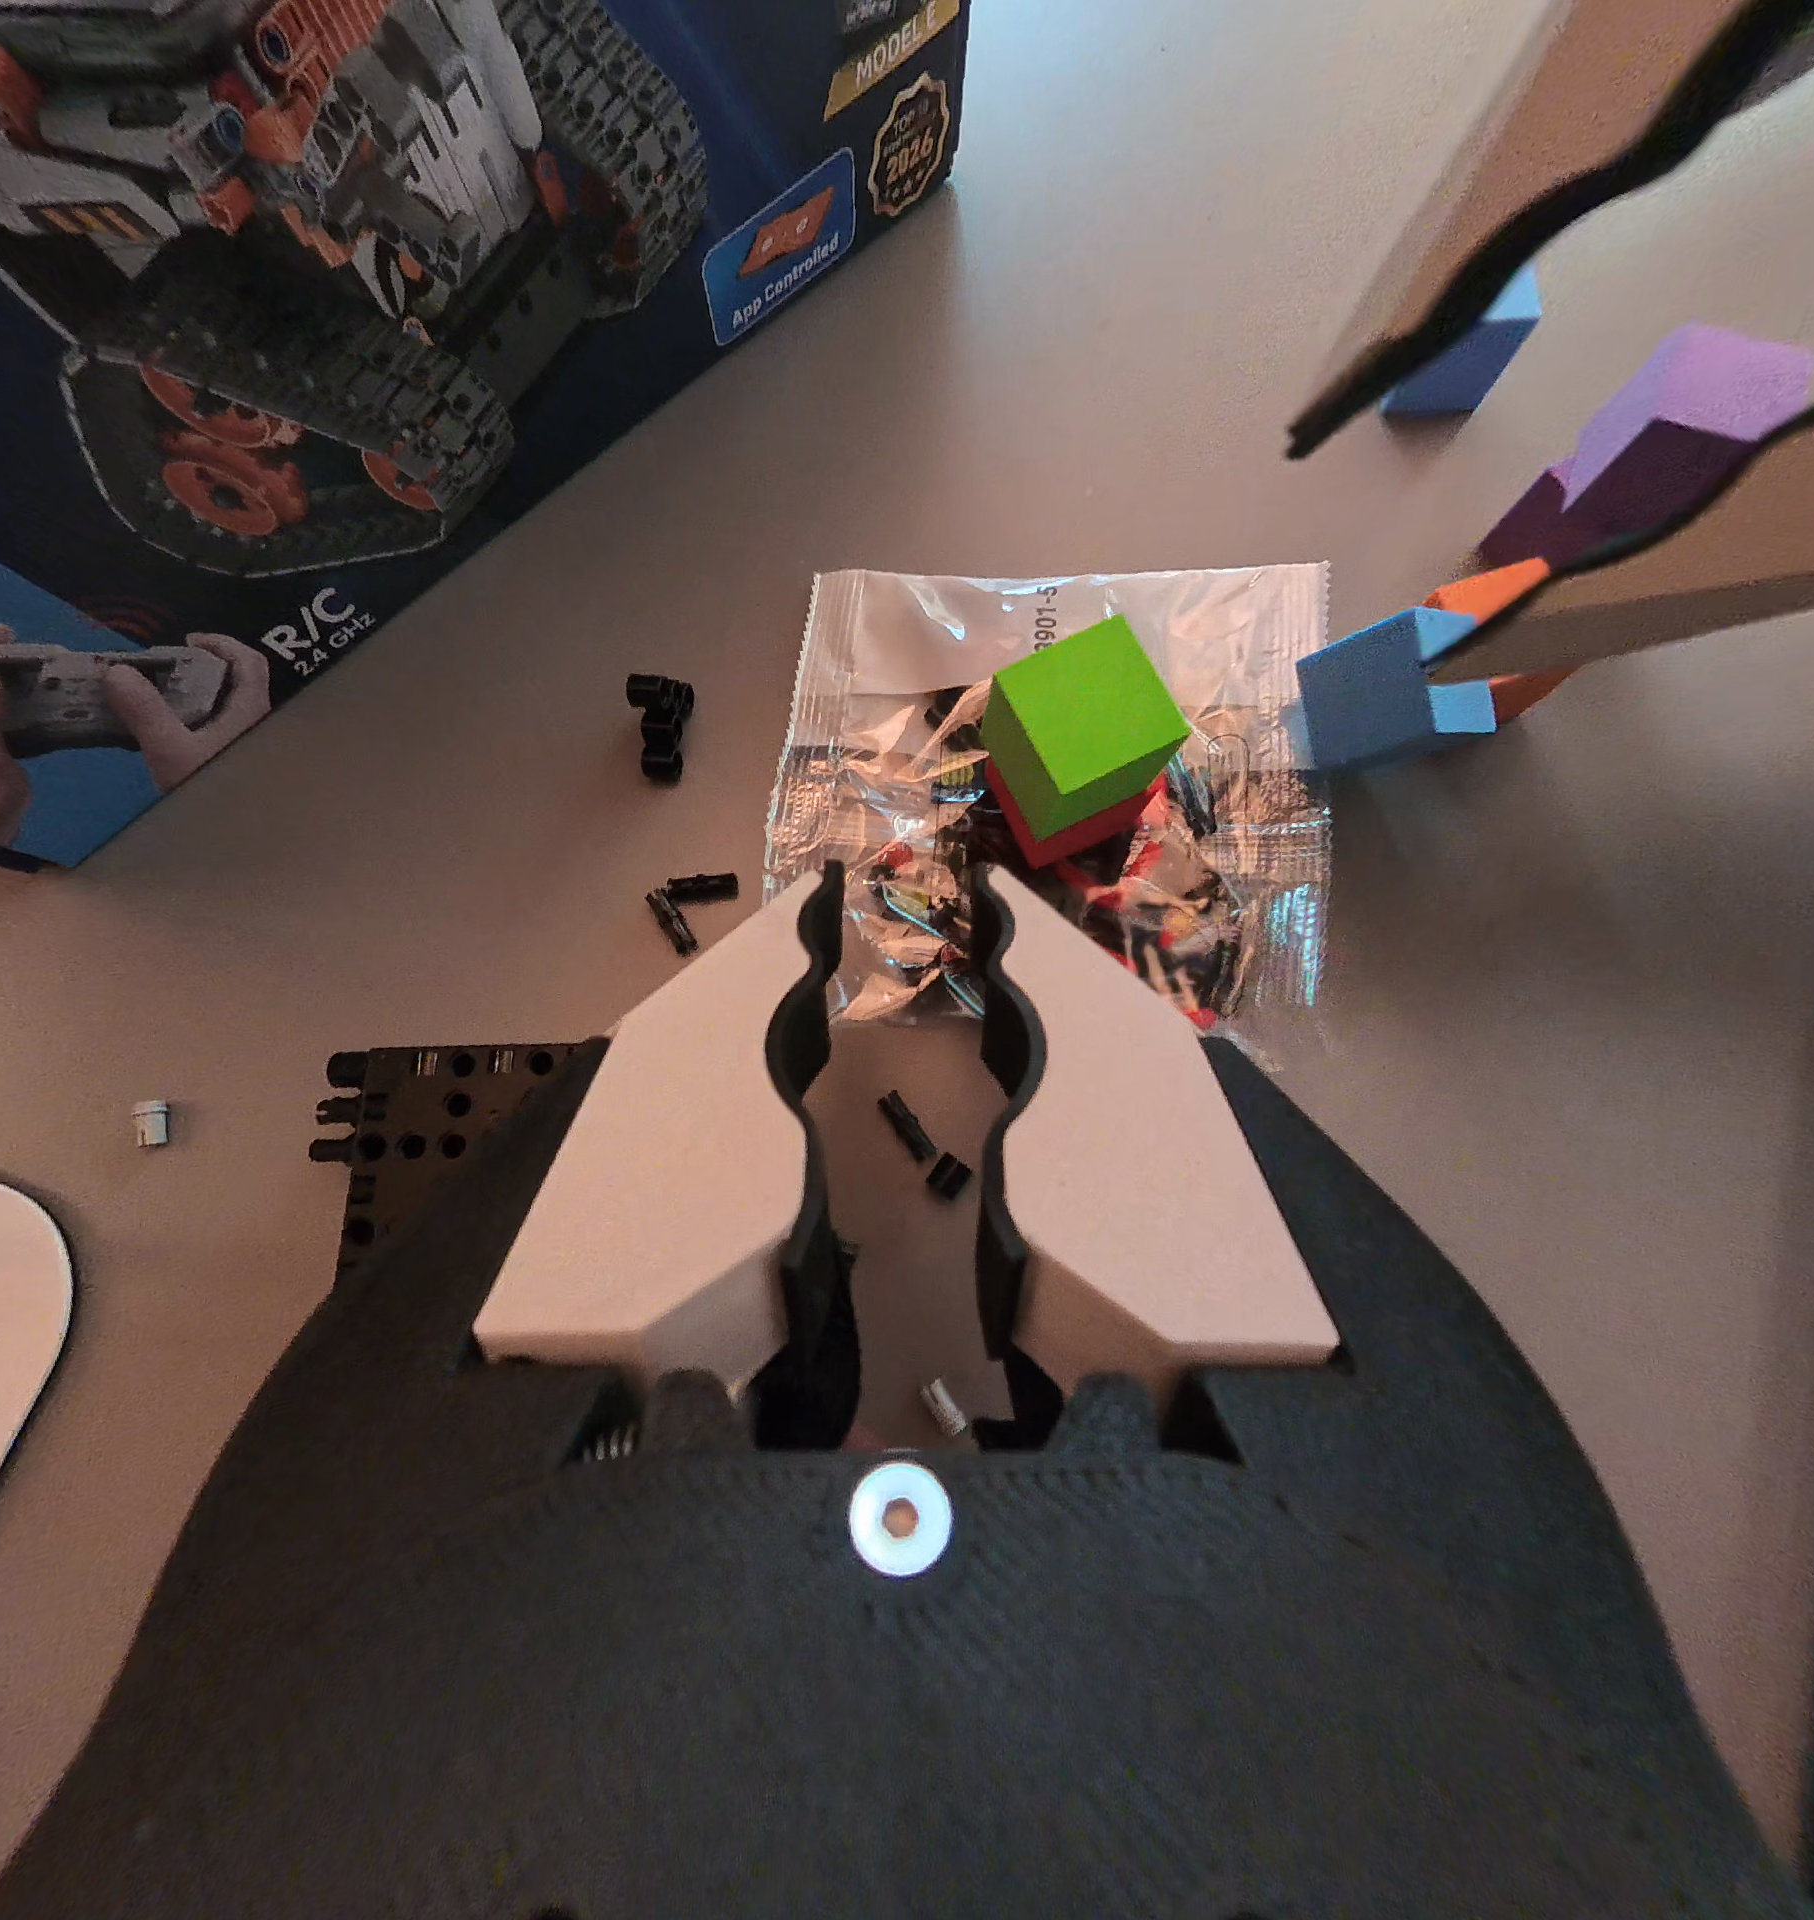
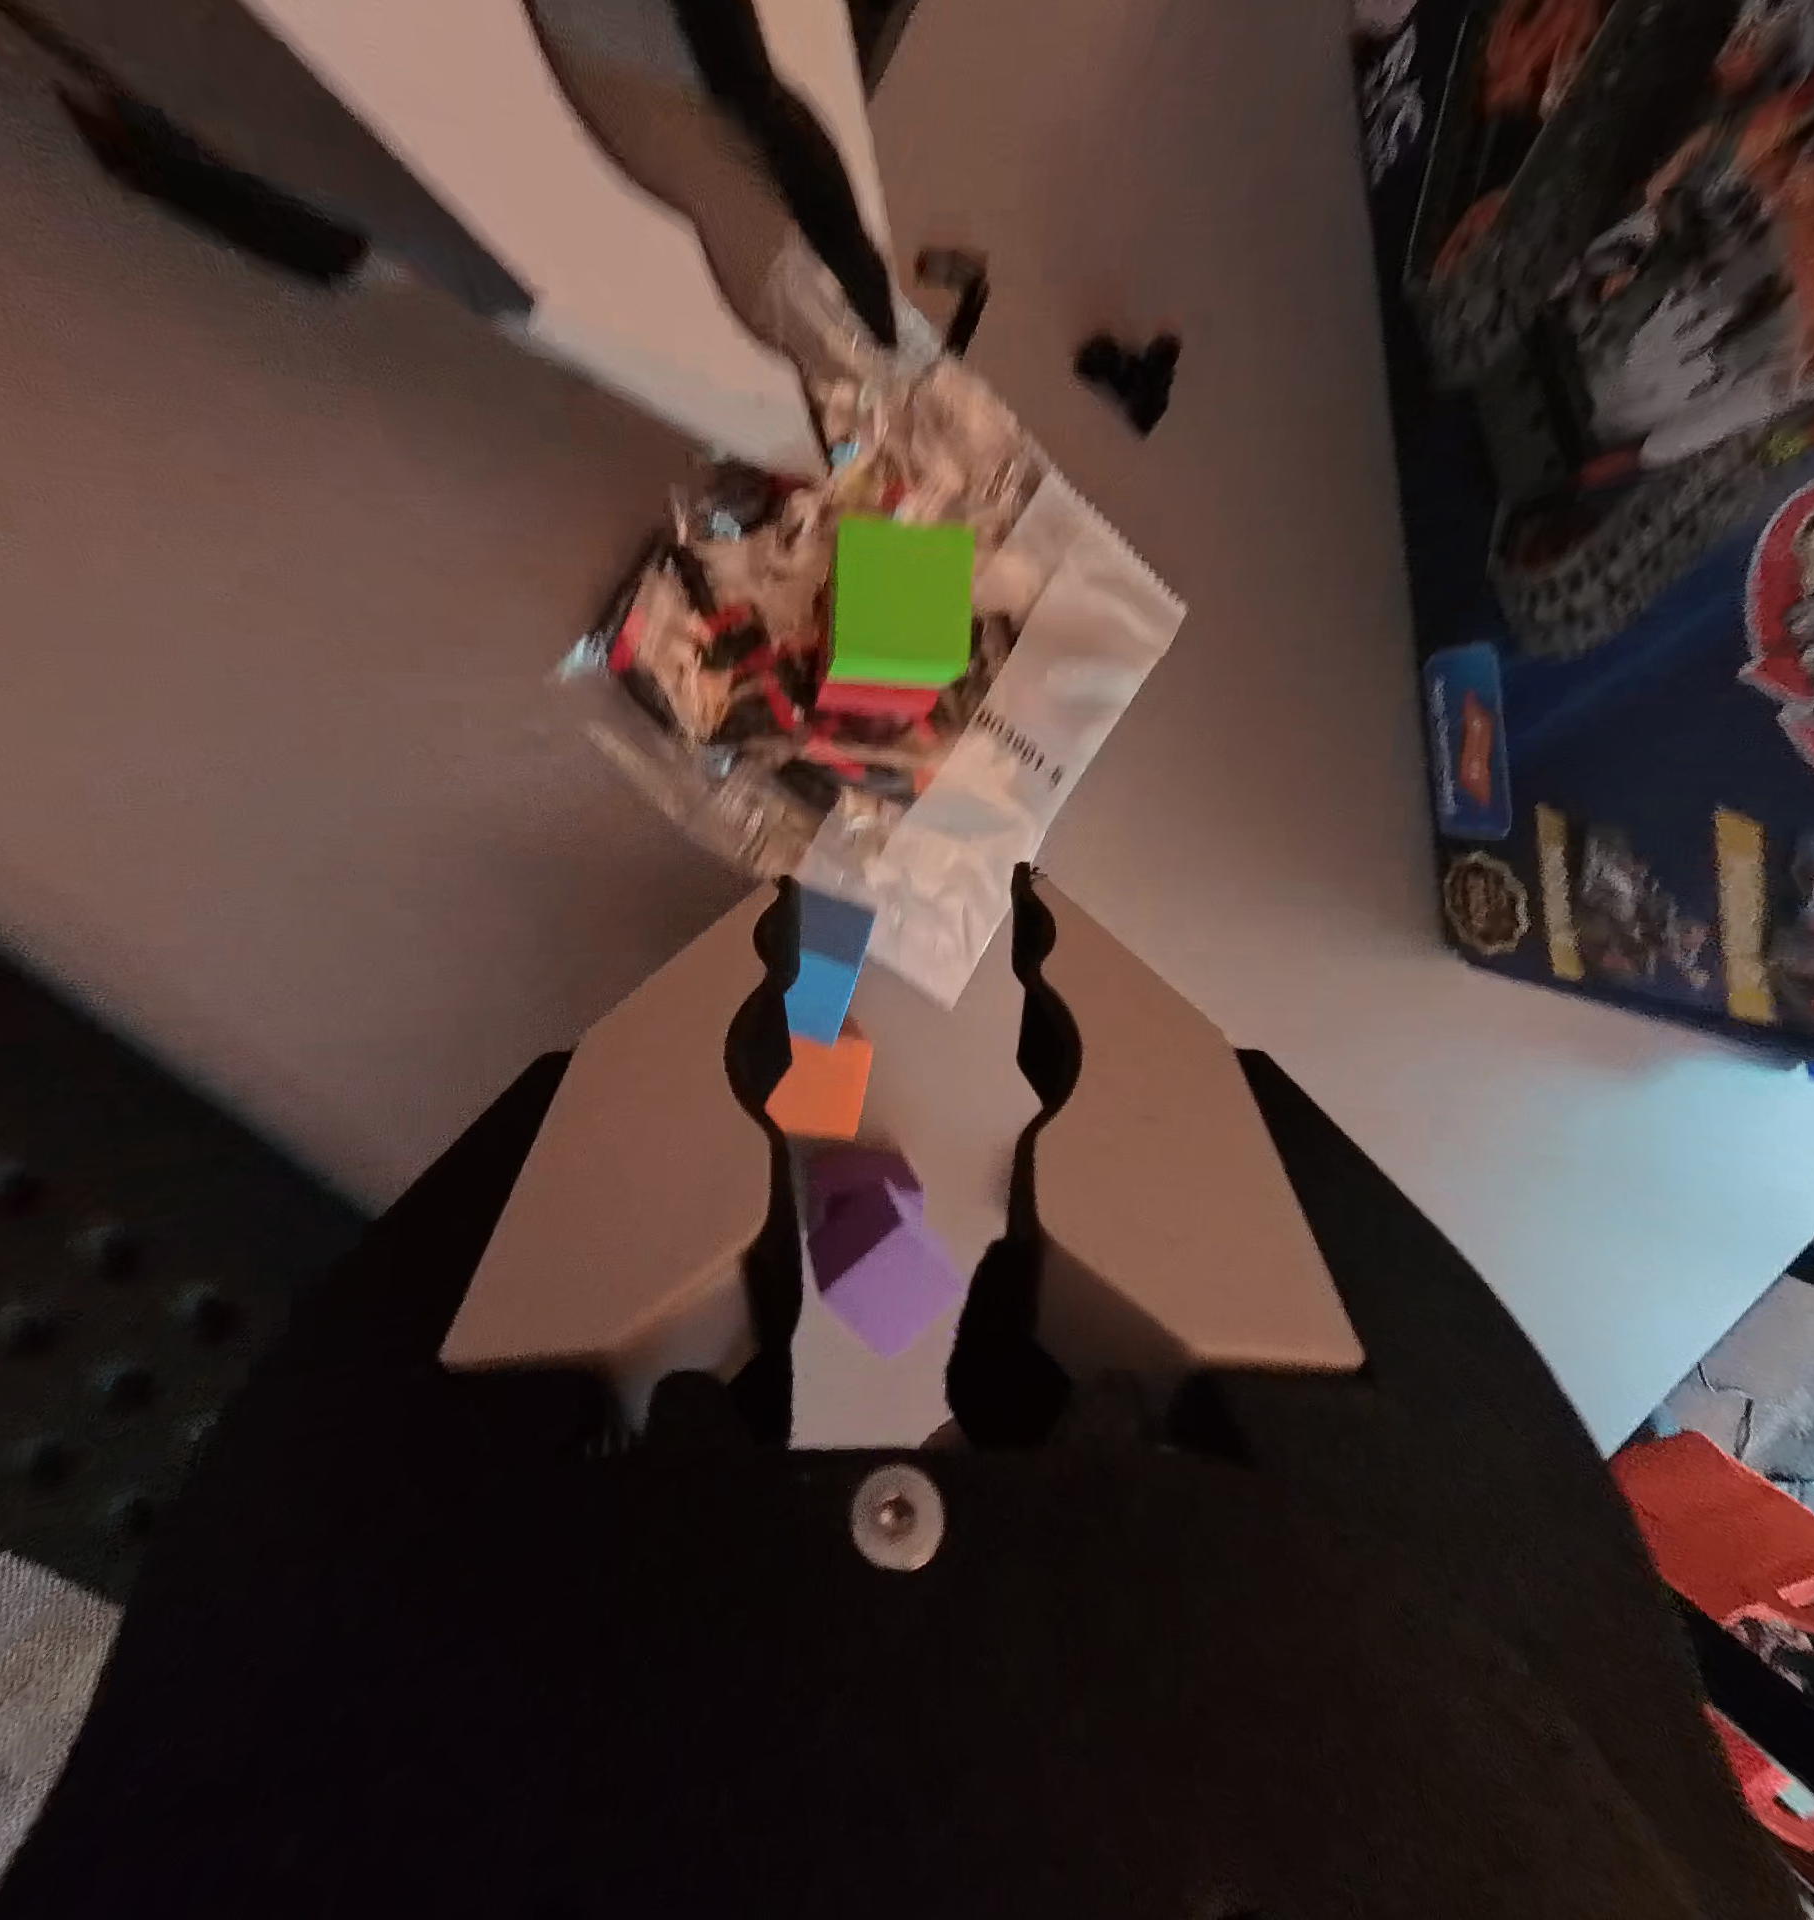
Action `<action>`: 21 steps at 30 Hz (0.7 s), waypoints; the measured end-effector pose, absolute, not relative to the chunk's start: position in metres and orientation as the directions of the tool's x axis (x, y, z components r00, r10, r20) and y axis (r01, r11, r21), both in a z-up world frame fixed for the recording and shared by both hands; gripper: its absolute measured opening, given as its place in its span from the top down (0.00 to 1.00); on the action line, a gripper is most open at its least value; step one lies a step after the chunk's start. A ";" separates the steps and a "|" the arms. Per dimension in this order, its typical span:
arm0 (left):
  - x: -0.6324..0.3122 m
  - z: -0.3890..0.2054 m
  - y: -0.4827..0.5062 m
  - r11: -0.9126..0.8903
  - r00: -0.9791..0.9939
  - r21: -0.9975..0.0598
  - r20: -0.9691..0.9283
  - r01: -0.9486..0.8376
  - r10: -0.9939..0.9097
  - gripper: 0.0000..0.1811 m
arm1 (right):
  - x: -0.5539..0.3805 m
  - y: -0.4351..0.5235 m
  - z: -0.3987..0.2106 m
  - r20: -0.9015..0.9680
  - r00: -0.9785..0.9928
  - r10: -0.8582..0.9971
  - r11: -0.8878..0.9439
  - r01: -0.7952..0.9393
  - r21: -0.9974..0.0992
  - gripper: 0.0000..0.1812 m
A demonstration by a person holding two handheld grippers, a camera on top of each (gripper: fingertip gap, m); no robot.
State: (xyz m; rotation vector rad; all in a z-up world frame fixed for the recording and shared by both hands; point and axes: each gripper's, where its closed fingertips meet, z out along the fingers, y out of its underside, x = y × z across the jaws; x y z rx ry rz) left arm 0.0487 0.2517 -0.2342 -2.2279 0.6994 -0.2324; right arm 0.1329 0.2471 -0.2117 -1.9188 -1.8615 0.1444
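A green cube [image 1: 1085,717] sits on a red cube [image 1: 1069,836], on a clear plastic bag of small parts [image 1: 1048,790]. My left gripper [image 1: 908,883] is open and empty, its tips at the bag's near edge, just short of the stack. My right gripper [image 1: 1360,545] is open and empty above a row of cubes: blue [image 1: 1391,696], orange [image 1: 1485,597] and purple [image 1: 1672,436]. In the blurred right wrist view, the right gripper [image 2: 905,881] frames the blue [image 2: 830,966], orange [image 2: 825,1086] and purple [image 2: 872,1247] cubes, close to its left finger. The green cube [image 2: 901,608] lies ahead.
A blue toy box [image 1: 363,312] lies at the left; it also shows in the right wrist view [image 2: 1661,520]. Loose black pins [image 1: 664,722], a black perforated part [image 1: 435,1122] and a small white piece [image 1: 152,1122] lie near the left gripper. Another blue block [image 1: 1464,353] lies farther right. Some 9 cm of space lies between my two pairs of fingers. It is some 4 cm from my left tips to the green cube [image 2: 901,608].
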 end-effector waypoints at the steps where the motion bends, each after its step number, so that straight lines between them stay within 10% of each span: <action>1: 0.050 -0.233 0.252 -0.545 0.831 -0.731 -0.053 -0.410 -0.554 0.88 | 0.141 0.244 -0.215 0.238 0.074 0.969 0.020 0.928 -0.371 0.77; 13: 0.068 -0.231 0.252 -0.500 0.802 -0.752 -0.063 -0.429 -0.594 0.88 | 0.157 0.230 -0.256 0.190 0.071 0.979 -0.009 0.950 -0.313 0.84; 21: 0.062 -0.236 0.250 -0.527 0.805 -0.737 -0.038 -0.422 -0.592 0.87 | 0.126 0.237 -0.200 0.202 0.079 0.976 0.033 0.866 -0.500 0.84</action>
